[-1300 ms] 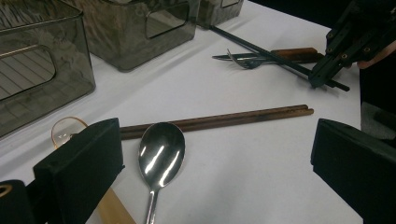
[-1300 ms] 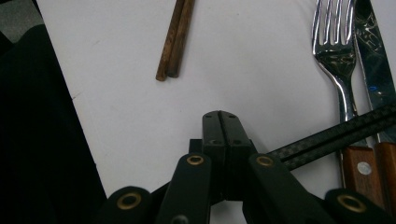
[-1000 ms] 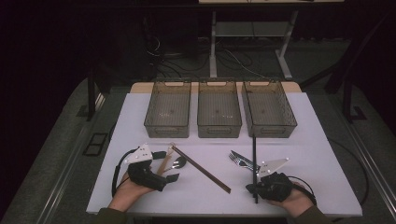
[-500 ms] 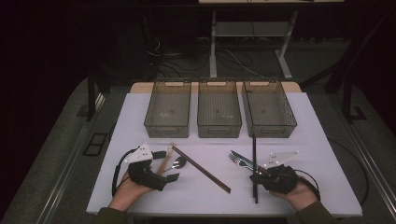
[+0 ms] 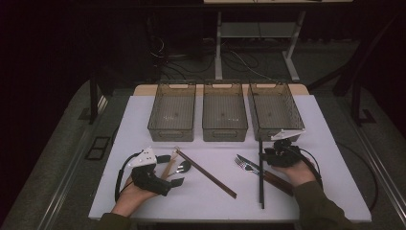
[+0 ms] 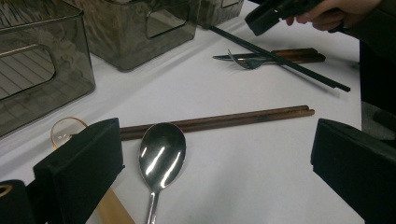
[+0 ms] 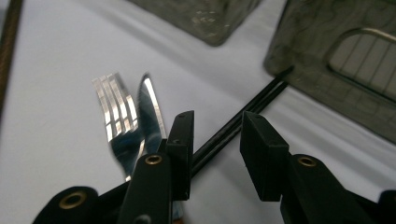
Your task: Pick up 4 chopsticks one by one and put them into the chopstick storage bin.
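The right gripper (image 7: 215, 154) stood part-open, black chopsticks (image 7: 243, 114) between its fingers. The left gripper (image 6: 215, 172) gaped wide, a spoon (image 6: 161, 156) between its fingers.

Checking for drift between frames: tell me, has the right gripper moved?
Yes. The right gripper has moved forward, away from the table's near edge, toward the right bin.

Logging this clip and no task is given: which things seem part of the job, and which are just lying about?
Likely in the job:
black chopsticks
brown wooden chopsticks
steel spoon
silver fork
table knife
three smoky plastic bins

Lying about:
floor cables
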Tool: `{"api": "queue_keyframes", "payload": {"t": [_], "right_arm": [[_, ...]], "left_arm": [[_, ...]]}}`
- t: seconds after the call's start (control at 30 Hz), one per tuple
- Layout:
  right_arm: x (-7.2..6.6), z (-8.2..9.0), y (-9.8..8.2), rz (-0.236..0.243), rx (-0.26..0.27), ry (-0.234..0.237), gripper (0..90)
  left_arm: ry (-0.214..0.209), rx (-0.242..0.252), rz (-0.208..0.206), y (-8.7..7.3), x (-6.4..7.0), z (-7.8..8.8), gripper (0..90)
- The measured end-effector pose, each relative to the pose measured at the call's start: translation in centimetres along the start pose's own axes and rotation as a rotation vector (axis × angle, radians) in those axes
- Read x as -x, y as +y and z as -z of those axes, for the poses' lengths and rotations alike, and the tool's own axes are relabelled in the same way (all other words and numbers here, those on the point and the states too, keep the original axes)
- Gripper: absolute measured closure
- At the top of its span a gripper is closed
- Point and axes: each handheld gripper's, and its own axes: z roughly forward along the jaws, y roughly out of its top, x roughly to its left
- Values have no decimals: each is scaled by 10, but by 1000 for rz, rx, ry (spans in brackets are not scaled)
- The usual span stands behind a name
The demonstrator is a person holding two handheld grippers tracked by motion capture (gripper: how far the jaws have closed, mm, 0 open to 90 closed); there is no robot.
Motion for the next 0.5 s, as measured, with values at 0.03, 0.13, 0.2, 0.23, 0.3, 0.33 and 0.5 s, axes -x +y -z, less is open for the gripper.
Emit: {"api": "queue_keyframes", "payload": {"t": [0.03,0.13,0.2,0.23,0.3,0.33,0.5], "right_arm": [[2,-2,2,-5,3,-8,645],[7,-7,6,-31,3,-27,634],[8,-10,9,-45,-5,-39,624],[9,-12,10,-49,-8,-45,622],[9,-17,11,-52,-11,-49,619],[9,-17,11,-52,-11,-49,619],[5,-28,12,-45,-40,-77,636]], "left_arm": [[-1,-2,1,0,0,0,14],[-2,-4,-1,0,0,-1,14],[-3,-3,0,0,0,-1,15],[-3,-3,-1,0,0,-1,14],[-3,-3,-1,0,0,-1,14],[-3,-4,-1,0,0,-1,14],[-4,-2,1,0,0,-1,15]]}}
